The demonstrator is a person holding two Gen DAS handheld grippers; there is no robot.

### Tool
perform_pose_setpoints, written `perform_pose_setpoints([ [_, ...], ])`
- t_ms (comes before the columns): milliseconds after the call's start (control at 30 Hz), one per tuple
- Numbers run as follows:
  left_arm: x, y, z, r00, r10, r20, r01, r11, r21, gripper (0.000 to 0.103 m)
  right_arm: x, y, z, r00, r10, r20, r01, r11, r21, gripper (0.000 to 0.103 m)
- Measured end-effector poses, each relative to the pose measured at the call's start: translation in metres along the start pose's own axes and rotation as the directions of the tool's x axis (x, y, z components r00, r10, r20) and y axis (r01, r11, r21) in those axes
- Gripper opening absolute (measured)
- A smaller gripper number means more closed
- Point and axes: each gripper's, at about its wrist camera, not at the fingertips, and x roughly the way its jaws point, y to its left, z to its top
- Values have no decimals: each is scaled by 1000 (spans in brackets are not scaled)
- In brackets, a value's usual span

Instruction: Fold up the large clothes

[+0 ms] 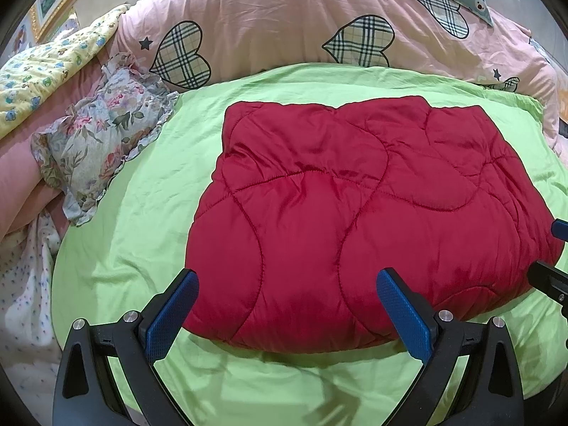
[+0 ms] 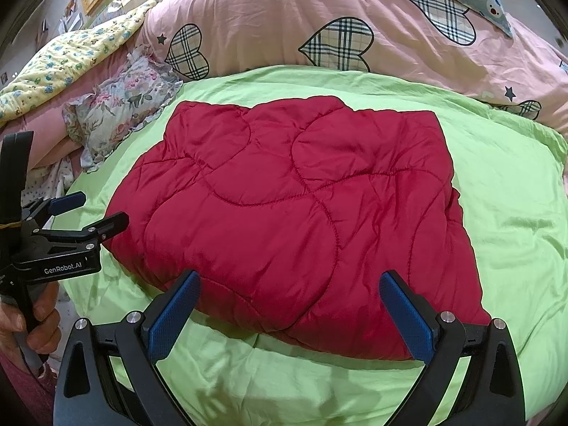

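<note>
Lying folded on the green sheet, the puffy, slippery red jacket suits an edge grip; left gripper and right gripper hover spread.

Black hand-held gripper, blue ribbed pads, silver screws.

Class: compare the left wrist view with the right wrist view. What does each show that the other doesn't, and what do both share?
Only the left wrist view shows the right gripper entering at its right edge. Only the right wrist view shows the left gripper from the side, with the hand holding it. Both share the folded red quilted garment on the green sheet, the floral pillow, and open jaws.
</note>
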Motion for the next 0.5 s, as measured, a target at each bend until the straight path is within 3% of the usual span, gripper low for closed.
perform_pose_setpoints([
  [500, 1, 2, 2, 1000, -8, -1, 8, 1000, -26, 101, -3, -2, -1, 1000, 1, 22, -1, 1000, 15, 101],
])
